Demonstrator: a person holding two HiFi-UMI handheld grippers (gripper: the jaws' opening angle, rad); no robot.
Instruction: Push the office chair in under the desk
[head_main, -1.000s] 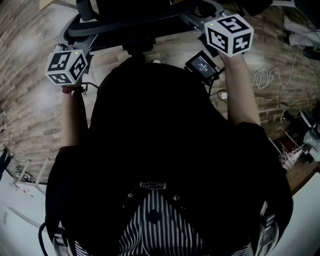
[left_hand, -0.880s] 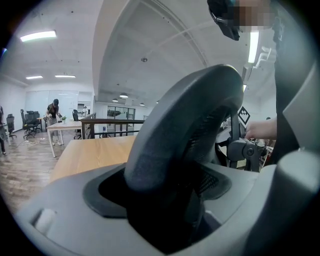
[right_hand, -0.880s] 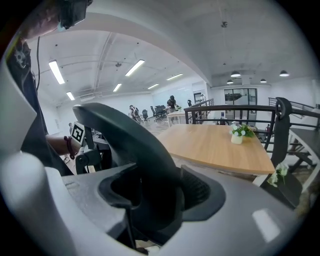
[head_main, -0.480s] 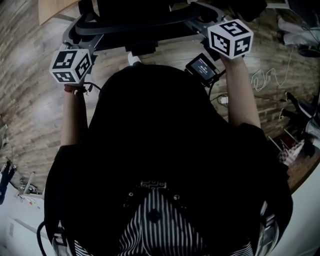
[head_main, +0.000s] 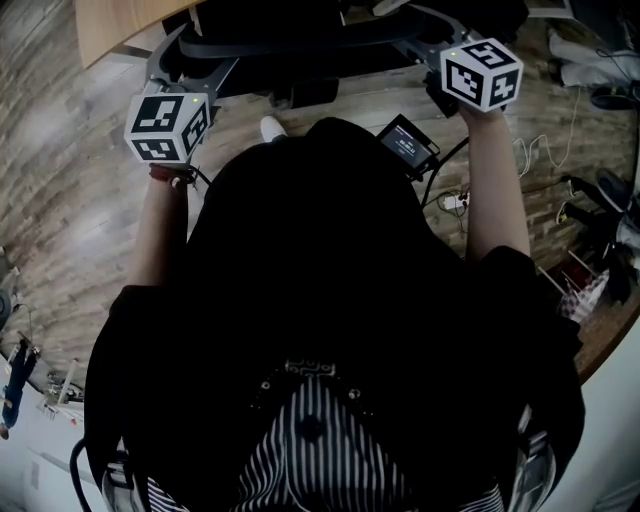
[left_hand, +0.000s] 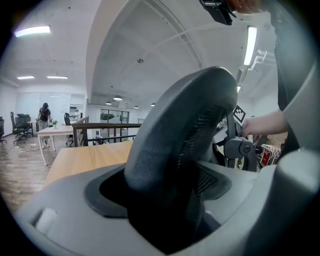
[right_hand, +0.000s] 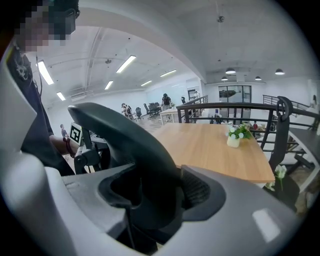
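The black office chair (head_main: 290, 45) stands at the top of the head view, its backrest toward me. The wooden desk (head_main: 110, 25) shows its corner at the top left. My left gripper (head_main: 185, 80), under its marker cube, is shut on the left side of the backrest's rim (left_hand: 180, 130). My right gripper (head_main: 432, 45) is shut on the right side of that rim (right_hand: 125, 145). In both gripper views the grey rim fills the gap between the jaws, with the desk top (right_hand: 215, 145) right behind it. The person's dark torso hides the chair's seat and base.
A small screen device (head_main: 405, 140) hangs by my right forearm. Cables and a power strip (head_main: 540, 150) lie on the wooden floor at the right. A small potted plant (right_hand: 233, 137) sits on the desk, with a black railing (right_hand: 240, 107) behind. Other desks and people stand far off.
Both grippers and the chair have moved forward toward the desk. The desk's corner has come into view at the top left. Both grips are unchanged.
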